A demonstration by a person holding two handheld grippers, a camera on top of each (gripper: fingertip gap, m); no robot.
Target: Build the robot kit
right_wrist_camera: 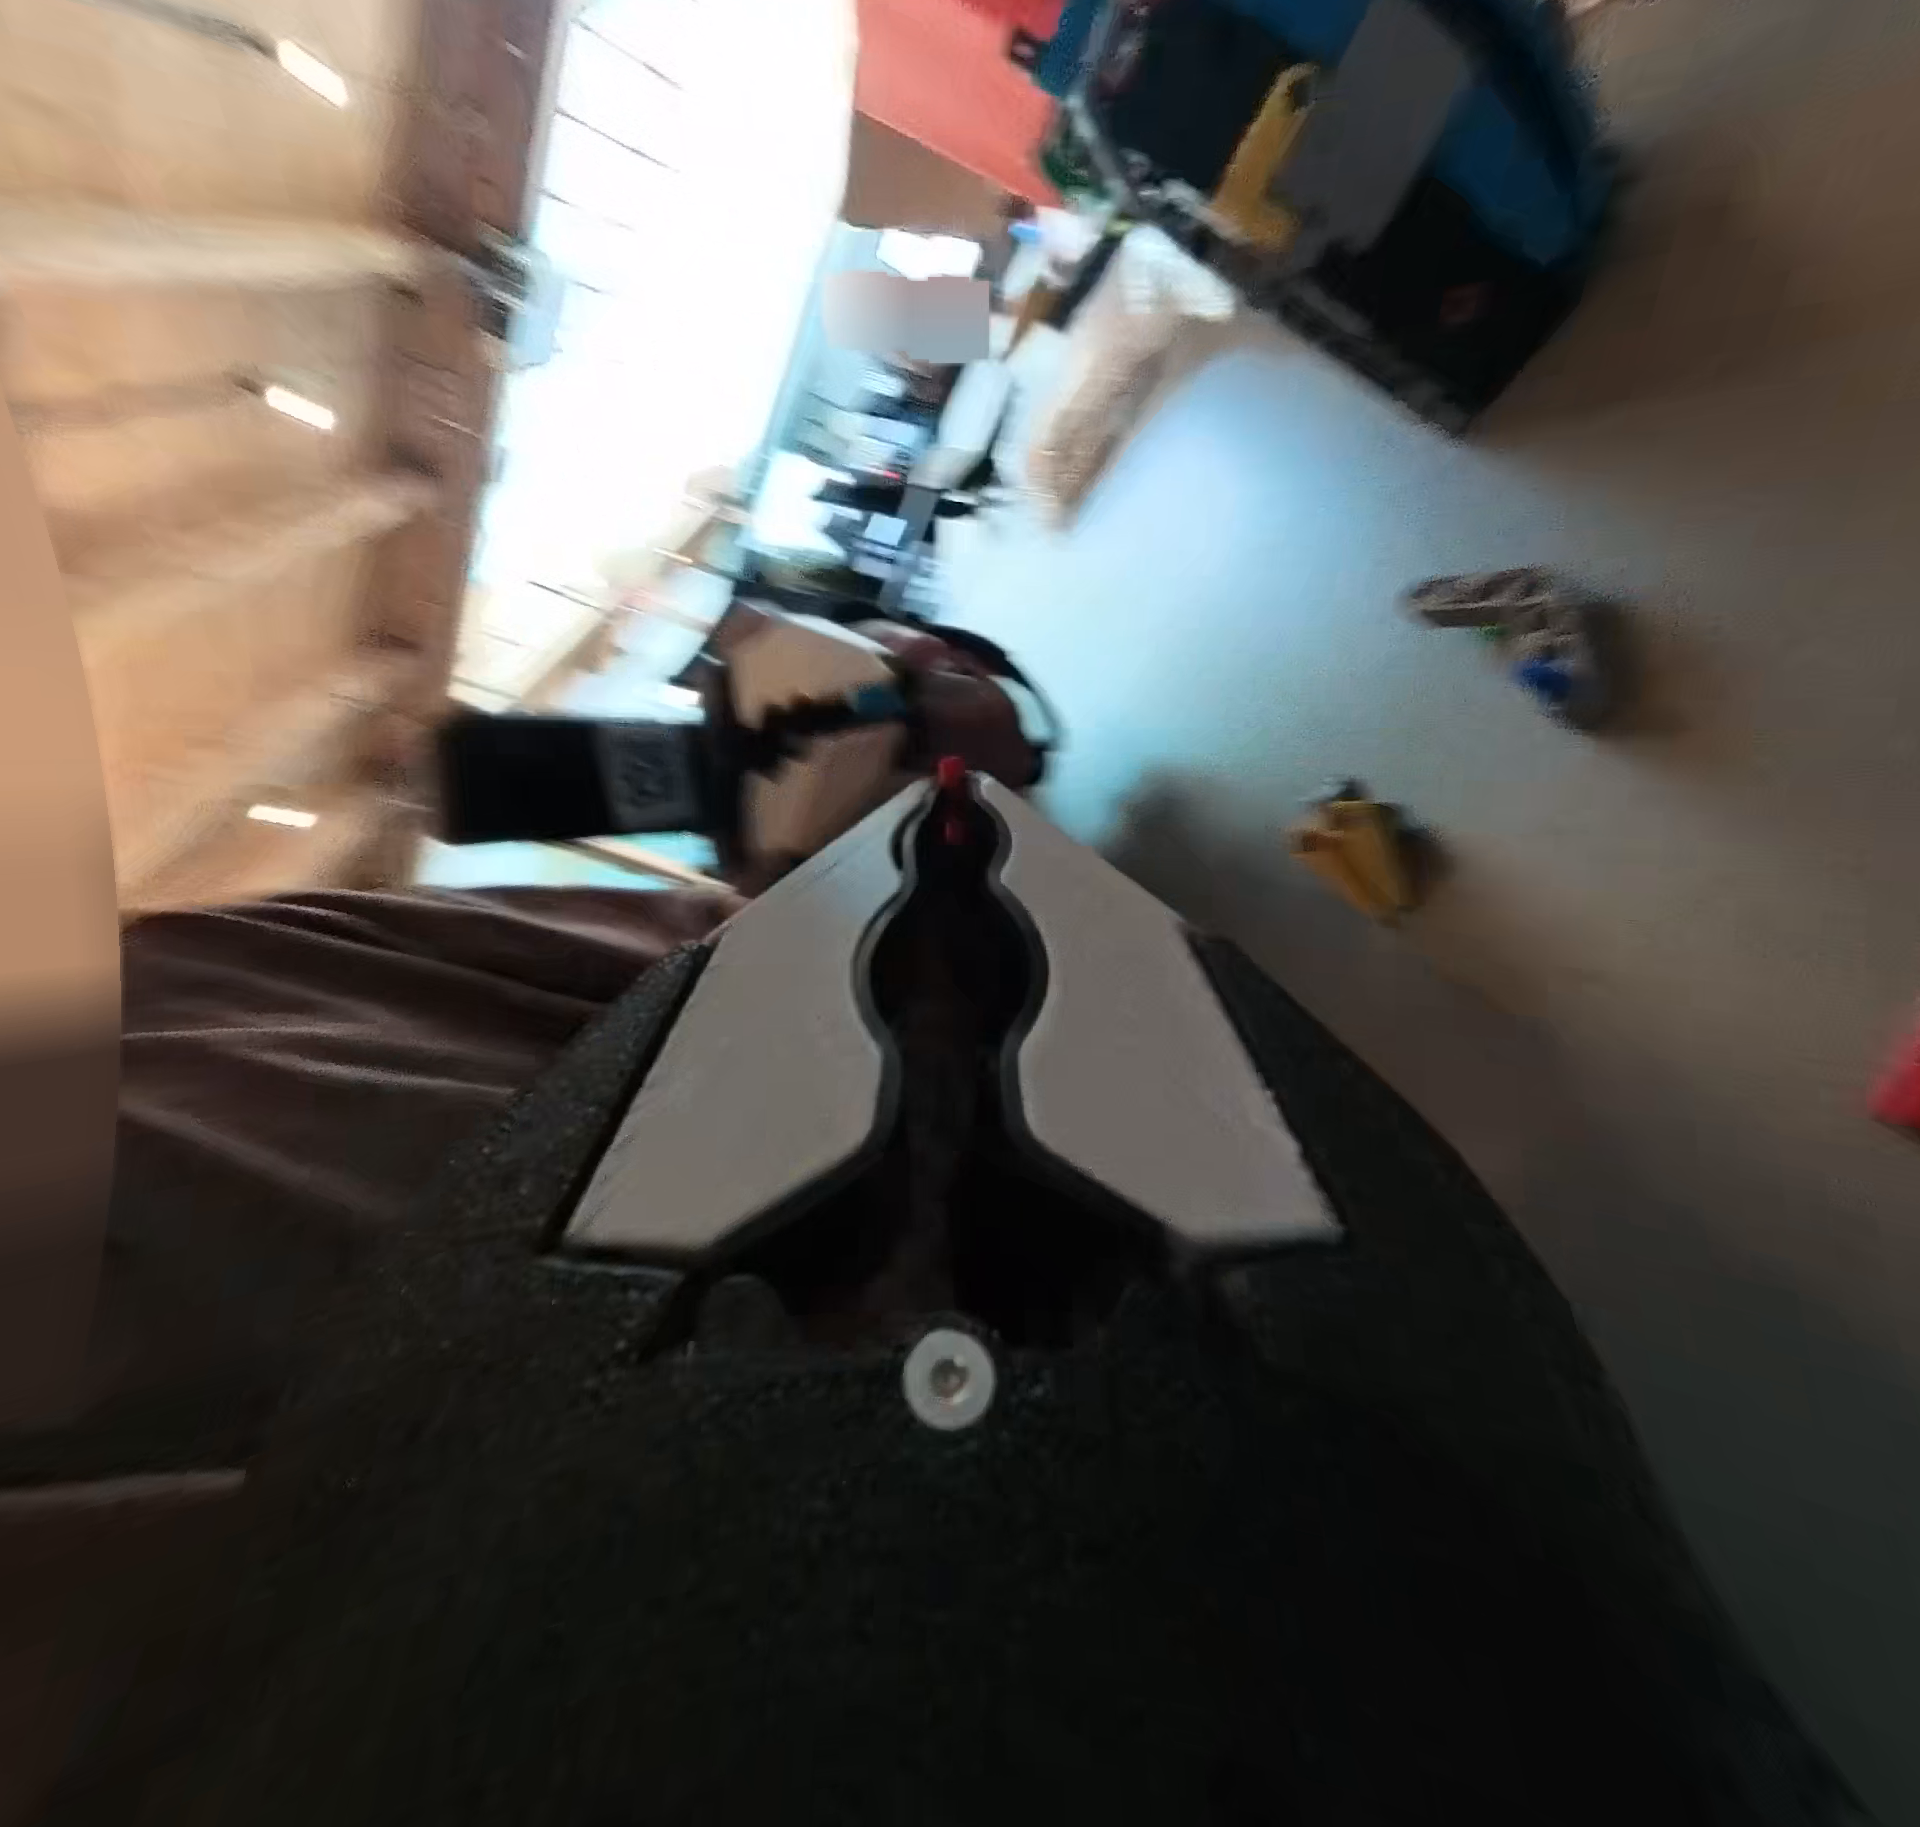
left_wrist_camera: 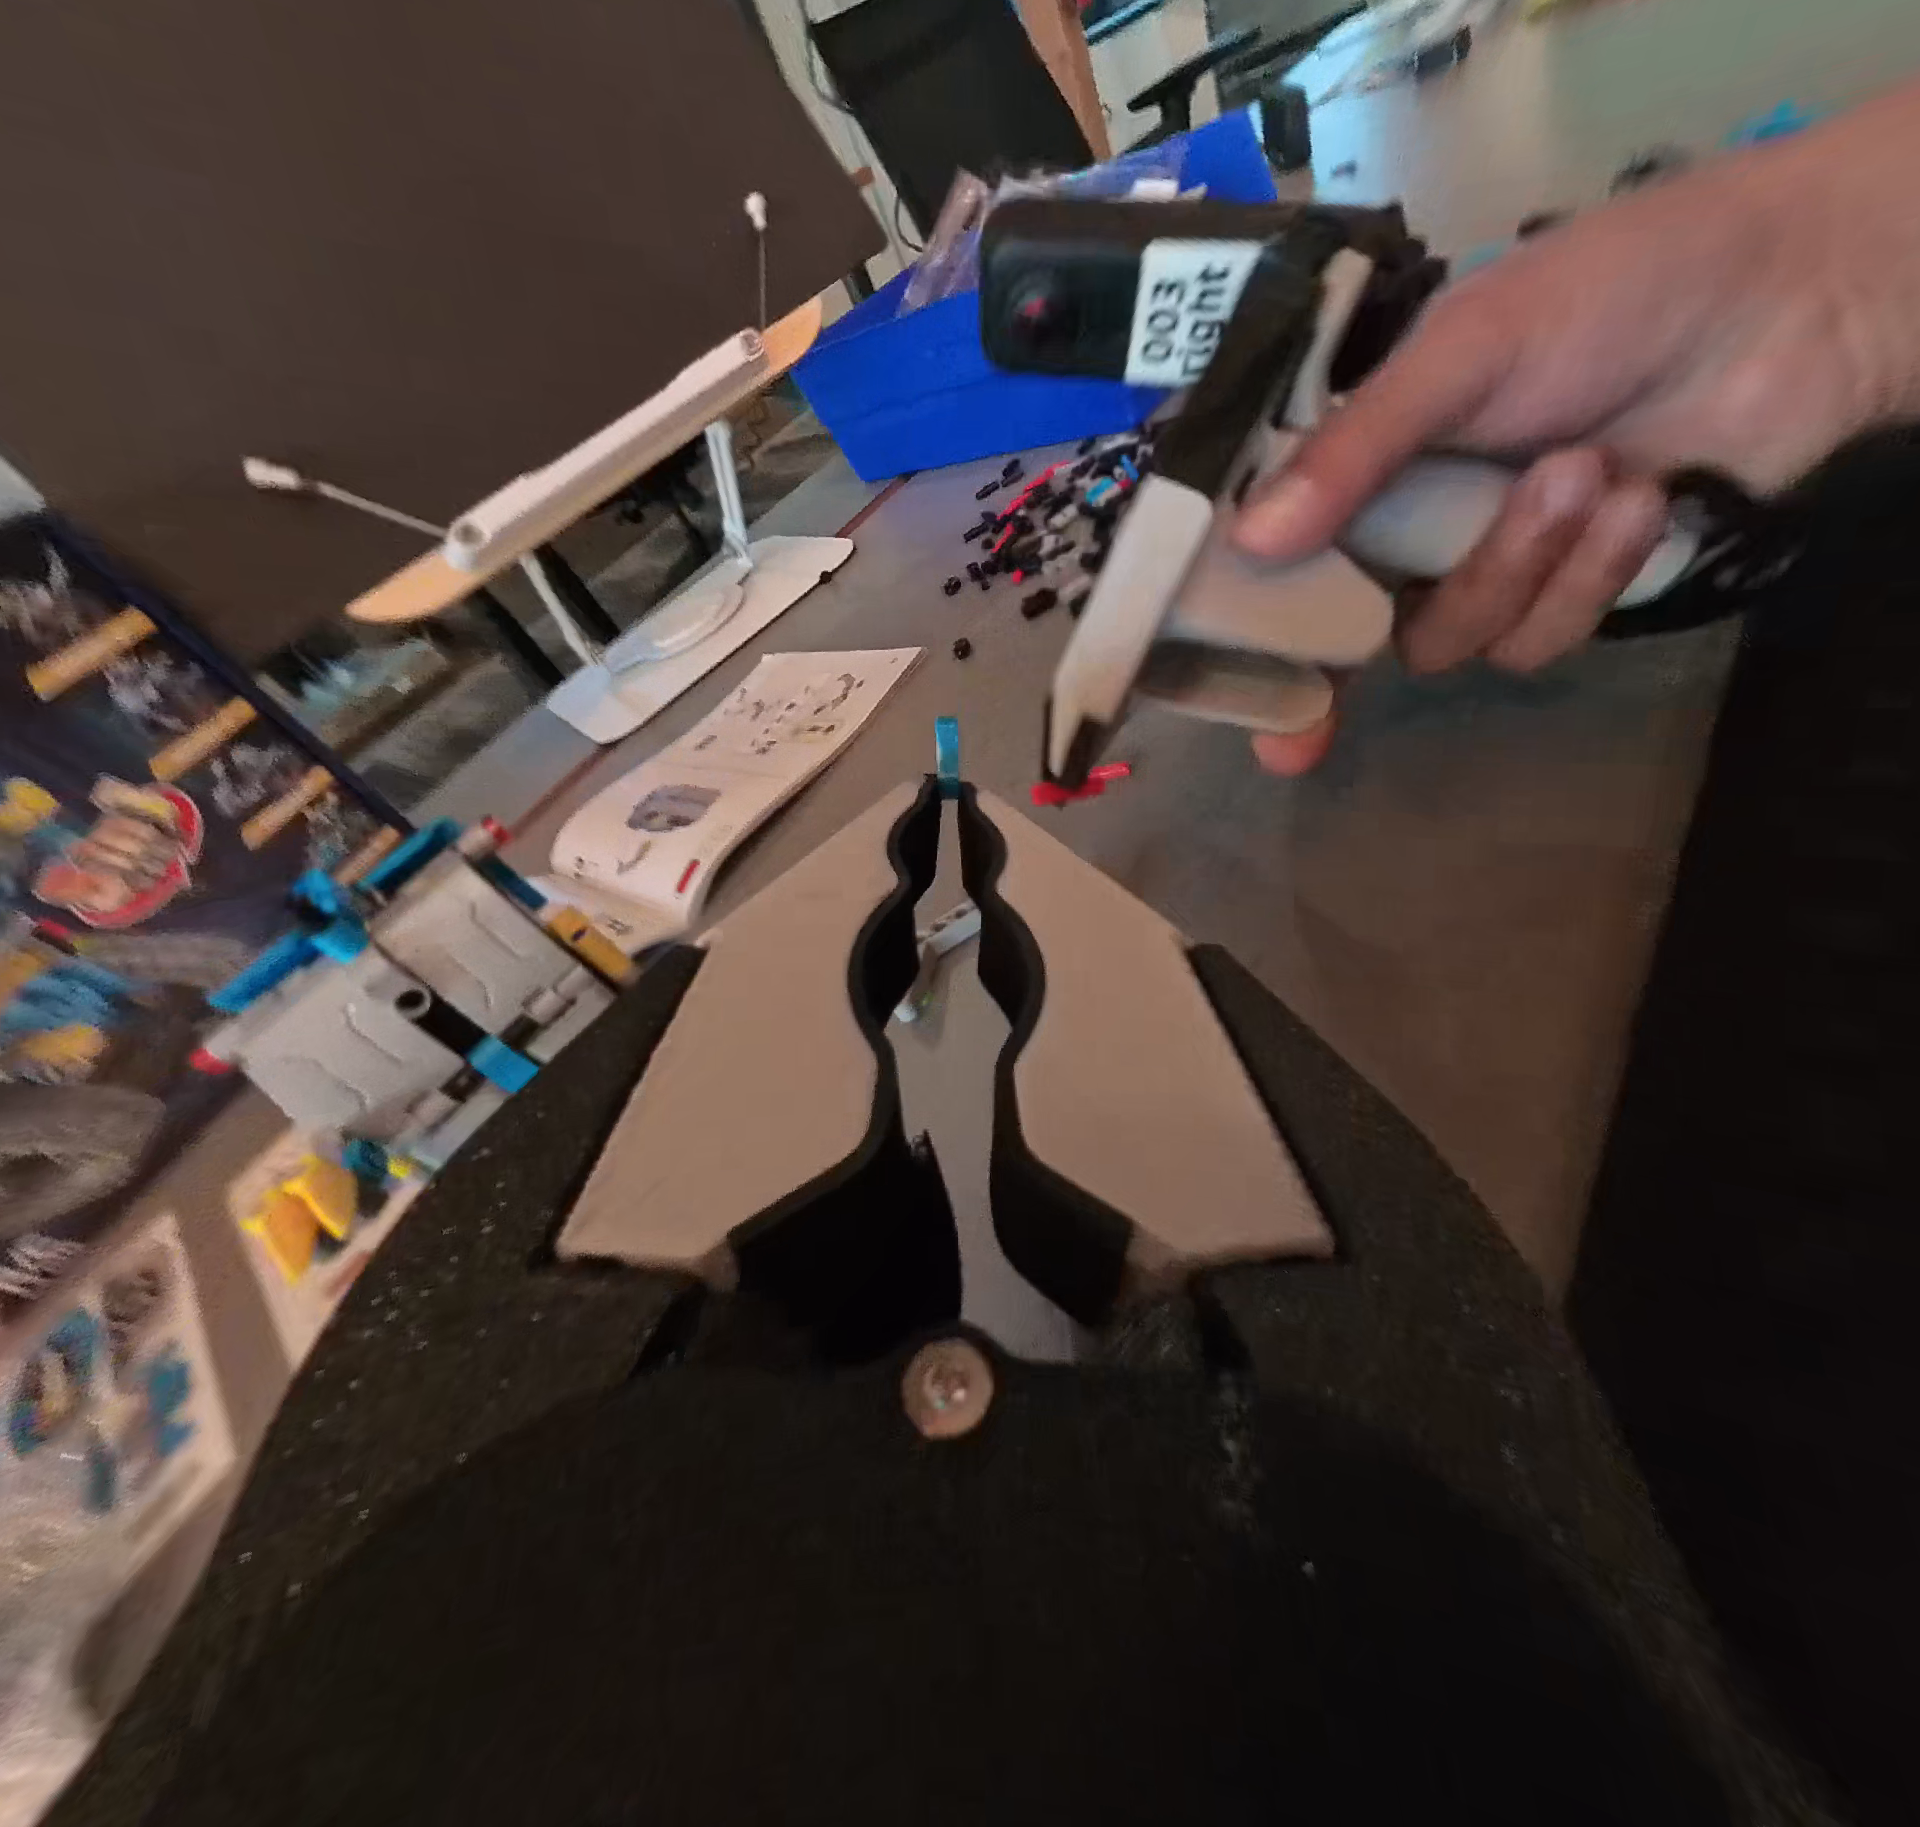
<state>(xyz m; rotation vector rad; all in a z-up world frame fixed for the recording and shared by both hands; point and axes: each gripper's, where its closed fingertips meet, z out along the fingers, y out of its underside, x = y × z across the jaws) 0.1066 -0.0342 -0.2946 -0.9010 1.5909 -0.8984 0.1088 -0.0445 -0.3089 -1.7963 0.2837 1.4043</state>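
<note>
— Pinching a small blue piece (left_wrist_camera: 947, 751) at its very tips, the left claw (left_wrist_camera: 948, 803) is sitting nearly closed, with the piece sticking up past the fingertips above the desk (left_wrist_camera: 1299, 904).

— And the right claw (left_wrist_camera: 1070, 771)?

— It is hanging just to the right of the left one, closed down on a small red piece (left_wrist_camera: 1081, 782) that is poking out sideways from its tips. A hand (left_wrist_camera: 1621, 447) is wrapping round its grey handle, and a black camera (left_wrist_camera: 1101, 297) with a white sticker is riding on top. In the right wrist view the same claw (right_wrist_camera: 948, 790) is showing its tips almost together, with the red piece (right_wrist_camera: 949, 778) peeking out between them. That view is heavily blurred.

— What is lying around them?

— A scatter of small black and red parts (left_wrist_camera: 1039, 541) is lying on the desk beyond the right claw, in front of a blue bin (left_wrist_camera: 914, 385). An open instruction booklet (left_wrist_camera: 727, 780) is lying to the left of the claws, near a white desk lamp (left_wrist_camera: 665, 489). A partly built grey and blue model (left_wrist_camera: 416, 977) is sitting just beside the booklet, at the left.

— Anything else in the right wrist view?

— The left claw (right_wrist_camera: 831, 712) is showing farther off, blurred, with the blue piece (right_wrist_camera: 881, 702) at its tips. A yellow part (right_wrist_camera: 1356, 858) and a grey and blue cluster (right_wrist_camera: 1527, 634) are lying on the desk well apart from the claws.
</note>
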